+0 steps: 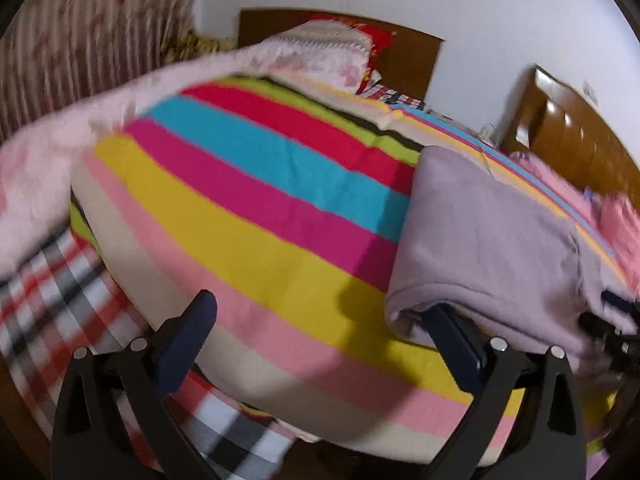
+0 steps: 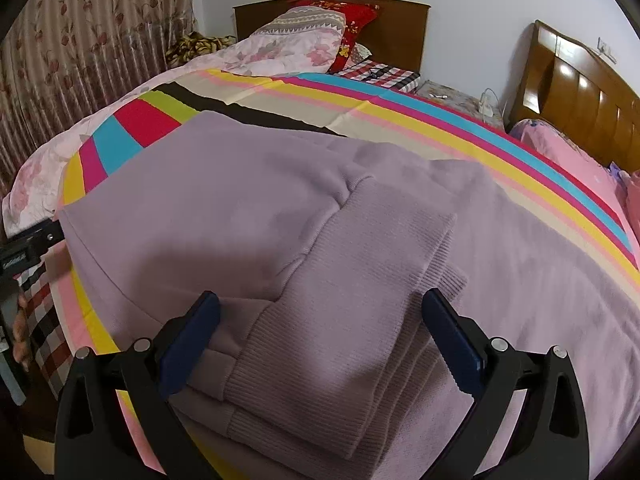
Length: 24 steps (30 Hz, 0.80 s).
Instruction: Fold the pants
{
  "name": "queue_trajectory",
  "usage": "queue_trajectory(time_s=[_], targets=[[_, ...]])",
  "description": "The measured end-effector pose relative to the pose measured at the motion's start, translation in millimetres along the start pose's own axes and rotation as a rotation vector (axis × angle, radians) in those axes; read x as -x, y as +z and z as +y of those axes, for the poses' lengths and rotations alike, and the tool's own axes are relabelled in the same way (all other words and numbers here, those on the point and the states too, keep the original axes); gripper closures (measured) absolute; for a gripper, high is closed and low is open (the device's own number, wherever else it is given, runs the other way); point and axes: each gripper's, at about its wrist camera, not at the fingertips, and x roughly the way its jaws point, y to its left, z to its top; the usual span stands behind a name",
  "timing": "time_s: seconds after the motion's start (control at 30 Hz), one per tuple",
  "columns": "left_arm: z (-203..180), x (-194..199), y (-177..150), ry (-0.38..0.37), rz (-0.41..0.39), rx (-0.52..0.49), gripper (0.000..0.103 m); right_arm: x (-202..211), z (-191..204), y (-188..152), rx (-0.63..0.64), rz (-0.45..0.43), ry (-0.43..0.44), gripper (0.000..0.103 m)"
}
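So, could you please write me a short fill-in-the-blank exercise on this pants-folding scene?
1. The pants are ____ in colour.
2. They lie on a ____ bedspread.
3. The right gripper has its jaws ____ over the ribbed cuffs.
4. The left gripper sits at the pants' ____ edge.

Missing words: lilac; striped; open; left

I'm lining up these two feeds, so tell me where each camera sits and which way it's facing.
Left wrist: on the left gripper, facing across the striped bedspread to the headboard; open fingers, one under the lilac pants edge.
Right wrist: on the right gripper, above the pants' ribbed cuffs; open fingers.
Shared: pants, bedspread, headboard, floral curtain.
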Motion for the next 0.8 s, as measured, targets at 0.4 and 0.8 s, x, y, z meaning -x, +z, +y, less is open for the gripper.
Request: queue_trajectory(time_s=[0.4, 0.8], targets=[[-24, 27, -6, 0.140, -0.132, -0.004, 0.003, -2, -6, -4, 0.001, 0.009, 0.014, 0.005], [7, 52, -13, 0.130, -0.151, 0.082, 0.013, -7, -12, -4, -0.030, 0.025, 0.028, 0.005]])
